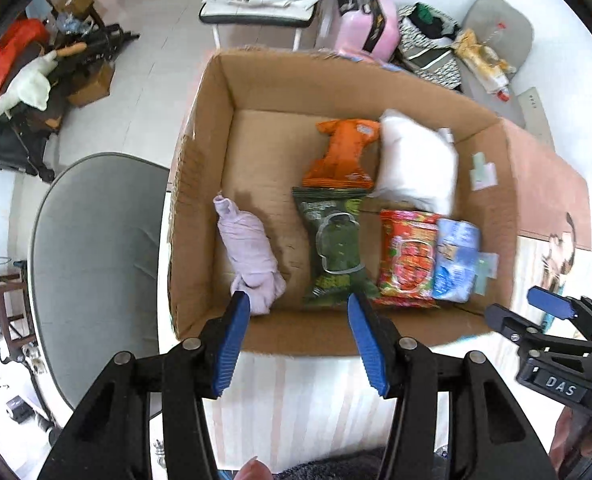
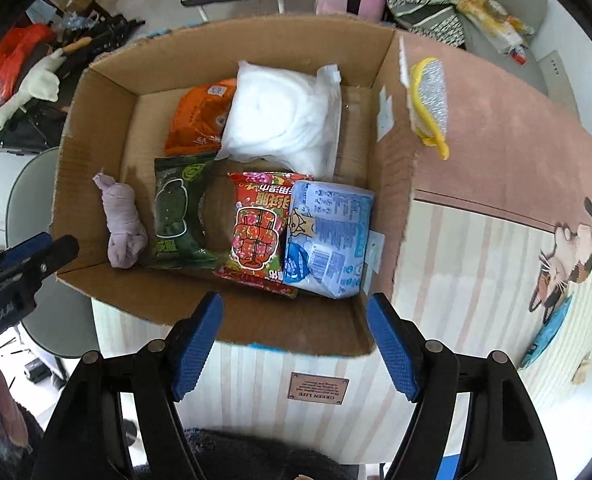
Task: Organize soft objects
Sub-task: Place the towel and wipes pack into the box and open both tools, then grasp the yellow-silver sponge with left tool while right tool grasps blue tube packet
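An open cardboard box holds several soft things: a rolled lilac cloth, a green pack, an orange pack, a white pillow bag, a red pack and a blue pack. My left gripper is open and empty, above the box's near wall. My right gripper is open and empty, also above the near wall.
The box stands on a striped and pink mat with a cat picture. A yellow-handled brush lies on the mat right of the box. A grey chair stands left. A pink suitcase, bags and clutter lie on the floor behind.
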A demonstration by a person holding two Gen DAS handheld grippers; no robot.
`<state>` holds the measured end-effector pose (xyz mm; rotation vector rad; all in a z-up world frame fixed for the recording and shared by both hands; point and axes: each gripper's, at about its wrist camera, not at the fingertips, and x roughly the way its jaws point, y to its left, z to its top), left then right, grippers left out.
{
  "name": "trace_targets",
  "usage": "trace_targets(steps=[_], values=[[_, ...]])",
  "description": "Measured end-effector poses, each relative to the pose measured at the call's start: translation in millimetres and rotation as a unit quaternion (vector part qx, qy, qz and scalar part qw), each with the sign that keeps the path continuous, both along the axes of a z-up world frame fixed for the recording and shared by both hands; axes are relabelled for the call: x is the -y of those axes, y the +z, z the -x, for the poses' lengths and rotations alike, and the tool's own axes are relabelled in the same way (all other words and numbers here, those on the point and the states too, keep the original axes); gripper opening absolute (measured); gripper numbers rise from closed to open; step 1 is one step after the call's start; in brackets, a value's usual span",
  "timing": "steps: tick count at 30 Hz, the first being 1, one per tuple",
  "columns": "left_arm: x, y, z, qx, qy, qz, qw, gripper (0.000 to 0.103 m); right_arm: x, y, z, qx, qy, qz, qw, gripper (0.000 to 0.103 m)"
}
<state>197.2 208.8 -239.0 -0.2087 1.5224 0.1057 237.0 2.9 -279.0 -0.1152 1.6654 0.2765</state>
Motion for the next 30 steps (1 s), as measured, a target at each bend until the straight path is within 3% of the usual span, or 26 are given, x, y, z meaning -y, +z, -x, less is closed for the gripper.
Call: trace_targets(steps=[1,3,4,5,18,24,30], values=[[3,7,4,0.009,-0.004,-0.008,0.9999,0.051,1,5,4,0.004,-0.004,-0.004,1.000,0.086],[9,16,9,0.026,-0.013,-0.028,0.9992,0.078,4,16,13,0.021,-0.013,-0.011,1.000,0.099],[11,20,11,0.035,-0.014,-0.035,0.9986,0.093,6,25,19,0.033,-0.017,-0.014,0.999,0.101],[13,27,15,0.045,-0.017,-0.042,0.9980,0.097,6,30,22,0.041,-0.020,-0.017,0.999,0.103],[28,77,54,0.103,-0.017,-0.067,0.9923,0.098,14,109,72,0.139,-0.035,-0.027,0.989,0.103],[30,102,68,0.126,-0.004,-0.071,0.9895,0.098,20,138,88,0.161,-0.035,-0.043,0.985,0.103],[35,120,71,0.140,0.004,-0.084,0.9866,0.098,29,148,96,0.163,-0.035,-0.062,0.984,0.103]])
